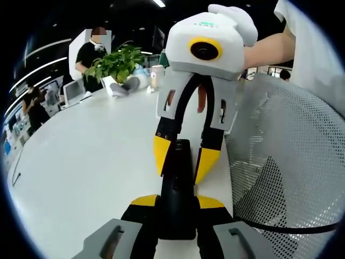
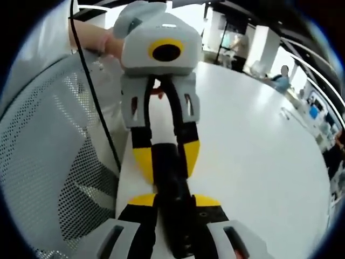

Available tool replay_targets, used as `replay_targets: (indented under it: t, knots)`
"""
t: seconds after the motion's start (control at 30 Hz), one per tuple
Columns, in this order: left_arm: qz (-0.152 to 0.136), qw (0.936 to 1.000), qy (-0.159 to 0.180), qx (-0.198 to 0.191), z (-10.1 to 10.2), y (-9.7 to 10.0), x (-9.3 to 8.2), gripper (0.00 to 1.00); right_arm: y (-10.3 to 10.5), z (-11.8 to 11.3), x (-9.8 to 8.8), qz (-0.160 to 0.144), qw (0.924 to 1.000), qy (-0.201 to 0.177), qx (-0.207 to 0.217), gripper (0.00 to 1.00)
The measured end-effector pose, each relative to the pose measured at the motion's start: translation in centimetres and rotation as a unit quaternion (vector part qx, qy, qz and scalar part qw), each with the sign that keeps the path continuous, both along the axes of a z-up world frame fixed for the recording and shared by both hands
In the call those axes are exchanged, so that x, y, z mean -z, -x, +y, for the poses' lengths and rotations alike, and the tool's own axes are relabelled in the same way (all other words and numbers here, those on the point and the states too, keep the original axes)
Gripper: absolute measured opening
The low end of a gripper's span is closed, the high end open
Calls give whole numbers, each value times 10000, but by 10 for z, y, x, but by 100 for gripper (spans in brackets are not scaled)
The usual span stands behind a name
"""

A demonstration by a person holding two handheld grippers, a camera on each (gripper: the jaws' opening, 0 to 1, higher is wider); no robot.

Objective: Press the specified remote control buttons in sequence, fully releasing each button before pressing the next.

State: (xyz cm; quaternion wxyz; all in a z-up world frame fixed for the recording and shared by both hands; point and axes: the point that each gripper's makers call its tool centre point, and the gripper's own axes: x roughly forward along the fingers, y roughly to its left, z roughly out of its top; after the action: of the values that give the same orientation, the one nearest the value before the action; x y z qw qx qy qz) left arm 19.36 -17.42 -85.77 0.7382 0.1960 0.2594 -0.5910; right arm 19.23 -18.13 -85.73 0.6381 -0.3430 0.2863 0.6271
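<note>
A black remote control point(image 1: 177, 189) lies lengthwise between the two grippers, just above the white table point(image 1: 91, 162). My left gripper point(image 1: 177, 204) rises from the bottom of the left gripper view, its yellow-tipped jaws shut on the remote's near end. Facing it from above, my right gripper point(image 1: 183, 161) clasps the far end, held by a gloved hand point(image 1: 237, 19). In the right gripper view the same remote point(image 2: 172, 183) sits in my right gripper point(image 2: 173, 204), and the left gripper point(image 2: 166, 159) closes on its other end. The buttons are too dark to make out.
A mesh chair back point(image 1: 291, 156) stands close beside the table edge, with a black cable point(image 2: 94, 91) running across it. At the far end of the table are a potted plant point(image 1: 116, 62), a laptop point(image 1: 73, 91) and small items. People stand farther off.
</note>
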Motion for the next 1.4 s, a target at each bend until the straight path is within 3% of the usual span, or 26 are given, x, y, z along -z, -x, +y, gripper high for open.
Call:
replay_targets:
  t: [0.43, 0.47, 0.53, 0.77, 0.87, 1.3, 1.4]
  knots:
    - [-20, 10000, -49, -35, -1, 0, 0, 25, -2, -6, 1, 71, 9990, -234, 368, 22]
    - [-17, 10000, -58, -45, -1, 0, 0, 25, -1, -10, 6, 185, 9986, -92, 483, 23]
    - [-35, 9999, -83, -57, -1, 1, 0, 25, -1, -8, 6, 33, 9991, -169, 382, 23]
    - [-14, 9999, -77, -71, -1, 1, 0, 26, 1, -7, 5, 6, 9982, -286, 518, 22]
    - [-11, 9997, -227, -49, -1, 2, -1, 26, 3, -6, 4, 56, 9981, -310, 537, 21]
    - [230, 9978, -205, -589, 10, -7, -2, 36, 2, -5, 4, 56, 9976, -362, 589, 21]
    - [207, 9965, -94, -806, 14, -13, -7, 44, 2, -5, 4, 55, 9975, -384, 591, 21]
